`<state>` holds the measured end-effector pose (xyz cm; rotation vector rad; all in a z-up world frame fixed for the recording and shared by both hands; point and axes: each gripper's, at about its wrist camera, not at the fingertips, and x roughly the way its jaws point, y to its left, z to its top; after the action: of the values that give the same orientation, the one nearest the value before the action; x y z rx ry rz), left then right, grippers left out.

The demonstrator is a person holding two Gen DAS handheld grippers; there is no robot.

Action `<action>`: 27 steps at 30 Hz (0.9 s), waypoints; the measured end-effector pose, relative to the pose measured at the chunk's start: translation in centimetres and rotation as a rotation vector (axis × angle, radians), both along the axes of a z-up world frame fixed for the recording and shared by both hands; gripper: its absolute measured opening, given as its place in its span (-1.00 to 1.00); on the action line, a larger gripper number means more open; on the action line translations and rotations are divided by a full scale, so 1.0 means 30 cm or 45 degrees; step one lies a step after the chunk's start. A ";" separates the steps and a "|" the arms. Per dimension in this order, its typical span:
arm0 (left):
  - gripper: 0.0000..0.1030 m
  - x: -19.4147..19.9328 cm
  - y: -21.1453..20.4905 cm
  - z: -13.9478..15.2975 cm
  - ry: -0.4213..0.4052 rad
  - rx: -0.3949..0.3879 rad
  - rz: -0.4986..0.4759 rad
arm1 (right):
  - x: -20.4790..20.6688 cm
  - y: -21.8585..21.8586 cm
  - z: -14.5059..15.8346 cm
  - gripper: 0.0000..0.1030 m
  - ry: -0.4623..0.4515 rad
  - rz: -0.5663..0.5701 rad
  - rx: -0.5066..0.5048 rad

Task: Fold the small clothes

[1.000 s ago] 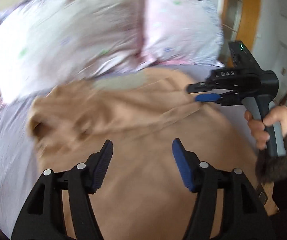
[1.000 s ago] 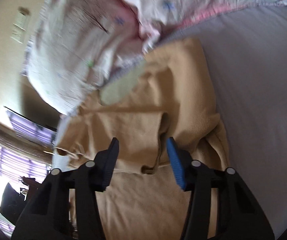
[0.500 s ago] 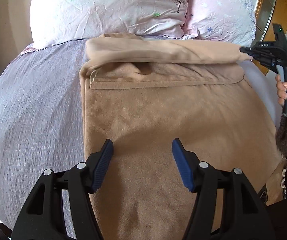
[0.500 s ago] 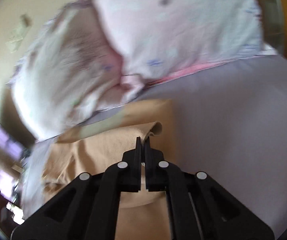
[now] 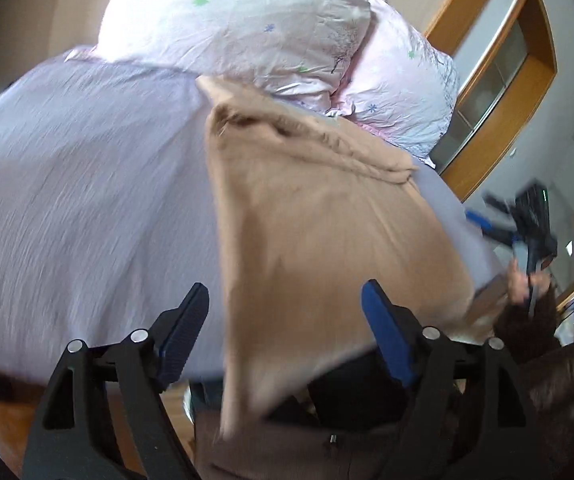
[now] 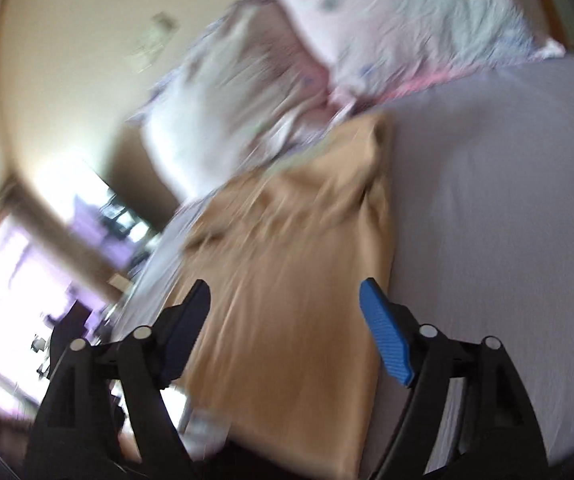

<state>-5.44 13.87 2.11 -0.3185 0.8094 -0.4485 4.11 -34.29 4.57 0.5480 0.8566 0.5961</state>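
Left wrist view: the left gripper (image 5: 285, 308) is hovering with its fingers spread wide and empty, over the near edge of the tan soft-fabric garment (image 5: 319, 236), which is lying on the lilac crinkled bedsheet (image 5: 87, 200). The garment's long axis is running from the fingers away toward the two pale floral pillows (image 5: 287, 40), with a folded band bunched at the far end and the near end hanging off the bed edge. The left edge of the garment is sitting between the left fingers, so the left side is nearer for the next grab.

The right gripper (image 5: 499, 220) is showing blurred, off the garment's right side, apart from the cloth; in the right wrist view its fingers (image 6: 385, 340) are parted and holding nothing, the garment (image 6: 287, 280) lying straight ahead between them.

Versus half a second ago: the right gripper was clamped on the folded far corner and has let go and pulled back; the left camera has swung left and tilted. Both views are motion-blurred.
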 end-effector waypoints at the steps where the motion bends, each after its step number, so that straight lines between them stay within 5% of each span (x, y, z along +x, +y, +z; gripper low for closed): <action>1: 0.54 -0.030 0.020 -0.021 0.020 -0.031 0.005 | -0.076 -0.010 -0.030 0.52 0.011 0.027 -0.002; 6: 0.57 -0.143 0.087 -0.115 0.093 -0.215 0.029 | -0.276 -0.073 -0.159 0.49 0.160 0.052 0.037; 16: 0.42 -0.085 0.001 -0.201 0.195 -0.185 0.009 | -0.242 -0.014 -0.291 0.44 0.259 0.182 0.092; 17: 0.36 -0.067 -0.006 -0.215 0.216 -0.194 0.008 | -0.230 0.007 -0.306 0.17 0.266 0.211 0.095; 18: 0.16 -0.054 -0.011 -0.225 0.234 -0.201 0.009 | -0.229 0.024 -0.317 -0.45 0.265 0.240 0.099; 20: -0.27 -0.032 -0.007 -0.245 0.274 -0.241 0.013 | -0.252 0.029 -0.316 -0.89 0.235 0.277 0.136; 22: -0.81 -0.021 0.016 -0.259 0.305 -0.333 0.015 | -0.268 0.012 -0.295 -0.90 0.181 0.276 0.177; 27: -0.86 -0.036 0.060 -0.196 0.289 -0.470 -0.004 | -0.275 -0.040 -0.159 -0.91 0.016 0.259 0.279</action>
<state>-6.52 15.68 -3.78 -0.7205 0.9466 -0.5719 -4.16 -35.50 -0.19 0.6678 0.8699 0.8799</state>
